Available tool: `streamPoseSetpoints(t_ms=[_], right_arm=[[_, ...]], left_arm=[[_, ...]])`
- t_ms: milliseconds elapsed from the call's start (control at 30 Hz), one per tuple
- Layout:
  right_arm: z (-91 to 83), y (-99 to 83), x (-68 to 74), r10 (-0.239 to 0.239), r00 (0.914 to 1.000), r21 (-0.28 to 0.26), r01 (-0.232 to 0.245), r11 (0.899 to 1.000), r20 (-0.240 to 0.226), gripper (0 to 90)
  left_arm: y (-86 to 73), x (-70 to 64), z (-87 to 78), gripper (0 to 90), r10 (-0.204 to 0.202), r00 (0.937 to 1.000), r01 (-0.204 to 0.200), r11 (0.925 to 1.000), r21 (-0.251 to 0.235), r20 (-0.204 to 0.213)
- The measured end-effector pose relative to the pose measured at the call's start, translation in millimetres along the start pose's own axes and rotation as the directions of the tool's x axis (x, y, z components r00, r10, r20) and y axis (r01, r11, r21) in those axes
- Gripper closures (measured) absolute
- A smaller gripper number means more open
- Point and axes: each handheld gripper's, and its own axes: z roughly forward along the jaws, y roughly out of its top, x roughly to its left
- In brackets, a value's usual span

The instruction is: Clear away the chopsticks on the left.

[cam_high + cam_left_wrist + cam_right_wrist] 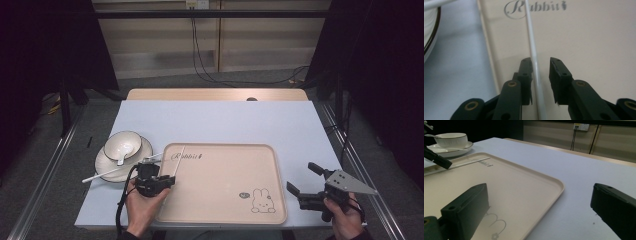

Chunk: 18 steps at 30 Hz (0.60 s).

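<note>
Far left on the bench (215, 120): plate (102, 162) w/ bowl (122, 145) on it, spoon (121, 159) resting in the bowl; one white chopstick (115, 170) lies across the plate's near rim, its left end overhanging the bench.

Left of centre: left tongs (541, 62) over the left edge of the tray (225, 212), jaws spread a little, straddling the second chopstick (533, 50). The stick lies along the tray floor, far tip by the "Rabbit" lettering (536, 7). It seems to touch the left-hand jaw; the other jaw stands clear, so no pinch.

Risks, judged:
- Thin, smooth, round stick: if the jaws close off-centre it may roll or squirt out.
- Grip sits near one end; on lifting, the long far part may droop or pivot.
- A swing toward the plate could knock the other stick off the rim.

Right: right tongs (306, 183) just off the tray's right edge, near side, jaws wide apart, holding nothing. Low risk here unless they drift into the tray rim.
</note>
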Motion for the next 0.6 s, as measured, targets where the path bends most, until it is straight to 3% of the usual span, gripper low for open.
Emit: streamPoseSetpoints(t_ms=[67, 100, 200, 367, 400, 433, 467, 533, 600], right_arm=[[-0.1, 0.0, -0.3, 0.000, 1.0000, 0.000, 0.000, 1.000, 0.000, 1.1], [0.0, 0.0, -0.3, 0.001, 1.0000, -0.001, -0.001, 1.000, 0.000, 1.1], [-0.3, 0.2, -0.2, 0.000, 1.0000, -0.002, 0.000, 1.000, -0.001, 1.1], [-0.4, 0.3, -0.3, 0.001, 1.0000, -0.003, -0.001, 1.000, 0.000, 1.1], [-0.4, 0.3, -0.3, 0.001, 1.0000, -0.004, -0.001, 1.000, 0.001, 1.1], [-0.4, 0.3, -0.3, 0.001, 1.0000, -0.004, -0.001, 1.000, -0.001, 1.1], [-0.4, 0.3, -0.3, 0.001, 1.0000, -0.004, -0.001, 1.000, -0.001, 1.1], [-0.2, 0.3, -0.5, 0.002, 1.0000, -0.003, -0.002, 1.000, 0.000, 1.1], [-0.1, 0.2, -0.4, 0.002, 1.0000, -0.003, -0.002, 1.000, 0.000, 1.1]], left_arm=[[0.2, 0.2, -2.0, 69.3, 0.005, 1.0000, -0.005, 0.9999, -0.012, -0.003], [0.5, 1.9, -6.1, 68.8, 0.019, 0.9993, -0.018, 0.9994, -0.030, 0.033], [-0.3, 1.8, -11.9, 60.3, 0.046, 0.9979, -0.043, 0.9974, -0.058, 0.047], [-5.9, 3.1, -29.7, 39.6, 0.141, 0.9875, -0.130, 0.9806, -0.147, 0.070], [-5.9, 3.1, -29.7, 34.6, 0.141, 0.9875, -0.130, 0.9806, -0.147, 0.070], [-8.4, 5.8, -36.2, 31.2, 0.179, 0.9810, -0.163, 0.9707, -0.176, 0.076], [-8.4, 5.8, -36.2, 28.1, 0.179, 0.9810, -0.163, 0.9707, -0.176, 0.076], [-12.8, 11.7, -46.5, 23.7, 0.221, 0.9705, -0.198, 0.9572, -0.212, 0.095], [-15.5, 18.0, -53.7, 20.1, 0.265, 0.9562, -0.230, 0.9434, -0.239, 0.125]])
